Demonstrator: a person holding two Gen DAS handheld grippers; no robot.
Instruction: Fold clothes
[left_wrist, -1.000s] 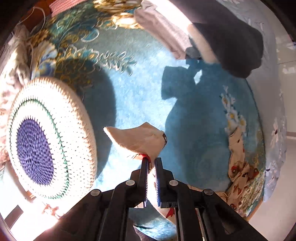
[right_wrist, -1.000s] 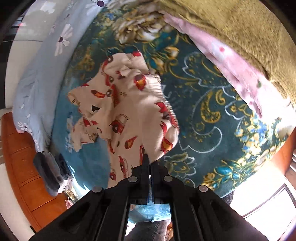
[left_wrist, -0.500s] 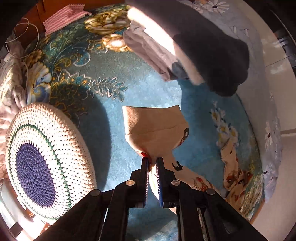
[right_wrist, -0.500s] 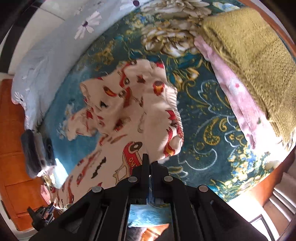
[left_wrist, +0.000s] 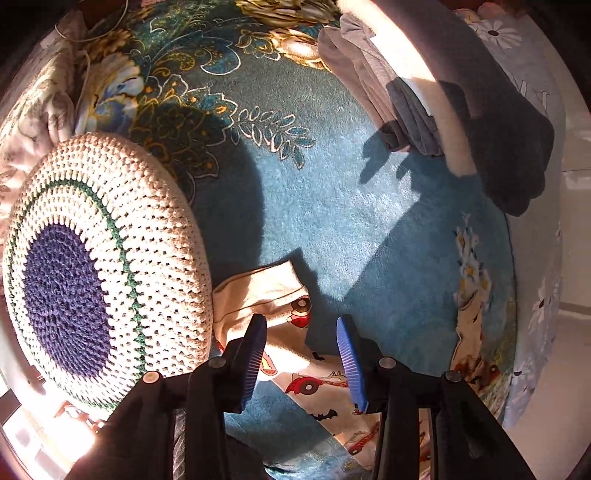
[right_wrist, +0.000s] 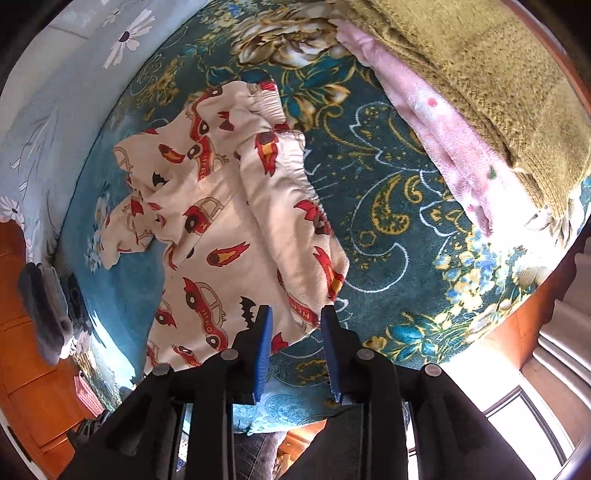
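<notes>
Cream garment printed with red cars and black bats (right_wrist: 221, 229) lies on the blue floral carpet (right_wrist: 369, 192); centre-left of the right wrist frame. It looks like small trousers: elastic waistband bunched at upper centre, fabric doubled over itself along the right side, one part trailing toward lower left. Layers rumpled, edges not squared.

Left wrist view: a turned-over cuff or hem of the same garment (left_wrist: 273, 295) sits at lower centre, pale inside face up, just beside the round crocheted cushion, cream with a purple centre (left_wrist: 92, 266).

Left gripper (left_wrist: 301, 354): jaws wide apart, holding nothing, cloth below them. Right gripper (right_wrist: 295, 343): jaws apart too, empty, straddling the garment's near edge.

Stack of folded grey and dark clothes (left_wrist: 461, 110) at upper right of the left wrist frame, well apart from the printed piece.

Judgement: partway. One rough fold is laid and both grips are off the cloth. What is left is likely smoothing, another fold to compact it, then joining the stack. Whether more pieces wait, I cannot tell.
</notes>
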